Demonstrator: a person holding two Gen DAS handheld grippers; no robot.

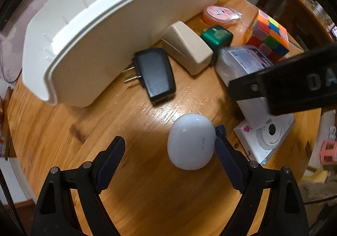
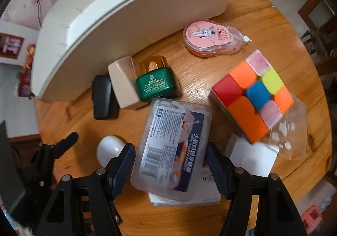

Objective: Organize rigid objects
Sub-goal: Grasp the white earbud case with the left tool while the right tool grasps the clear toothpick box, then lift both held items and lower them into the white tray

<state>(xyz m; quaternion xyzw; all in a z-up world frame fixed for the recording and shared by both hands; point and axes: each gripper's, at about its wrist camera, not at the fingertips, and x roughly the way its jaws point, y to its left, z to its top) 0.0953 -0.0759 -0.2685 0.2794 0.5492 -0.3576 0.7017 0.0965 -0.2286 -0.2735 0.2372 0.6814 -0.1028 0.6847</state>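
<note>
A white earbud case (image 1: 191, 142) marked "vivo" lies on the round wooden table (image 1: 130, 168), between the open fingers of my left gripper (image 1: 169, 145), touching the right finger. It also shows in the right wrist view (image 2: 110, 148). My right gripper (image 2: 170, 159) is open around a clear plastic box (image 2: 170, 151) with a printed label; whether the pads touch it I cannot tell. The box shows in the left wrist view (image 1: 242, 63). A white storage bin (image 1: 109, 31) stands at the back of the table.
By the bin lie a black charger (image 1: 155, 75), a beige block (image 1: 187, 48), a green jar (image 2: 157, 84), pink correction tape (image 2: 212, 38) and a colour cube (image 2: 252, 96). A white camera box (image 1: 265, 136) lies under the clear box. Chairs stand beyond the table's right edge.
</note>
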